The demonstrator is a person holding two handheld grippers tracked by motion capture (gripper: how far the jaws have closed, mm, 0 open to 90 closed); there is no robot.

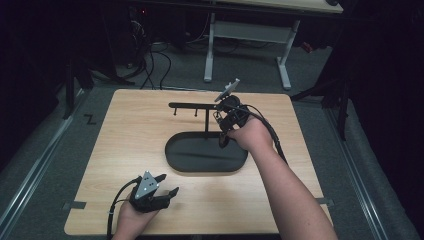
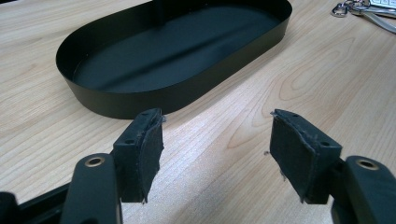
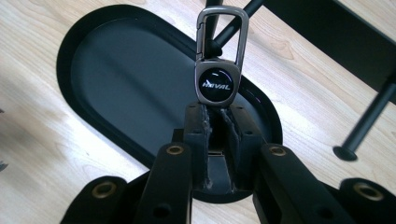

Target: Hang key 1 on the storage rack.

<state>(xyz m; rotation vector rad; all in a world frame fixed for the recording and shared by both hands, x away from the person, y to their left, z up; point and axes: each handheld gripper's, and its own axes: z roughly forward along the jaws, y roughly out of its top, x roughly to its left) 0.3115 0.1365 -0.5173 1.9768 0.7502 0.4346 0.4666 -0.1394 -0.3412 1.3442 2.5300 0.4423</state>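
Note:
In the right gripper view my right gripper is shut on the lower end of a grey metal keychain with a round black badge. Its carabiner loop stands upright, and the knobbed tip of a black peg shows through it. The peg belongs to a black stand whose bar rises on a post from an oval black tray. In the high view the right gripper hovers by the bar's right end. My left gripper rests near the front edge, open, with nothing between its fingers.
The tray lies just ahead of the left gripper, its inside bare. A bunch of metal keys lies on the wood beyond the tray's end. A second peg hangs from the bar at the right. A white-legged desk stands behind the table.

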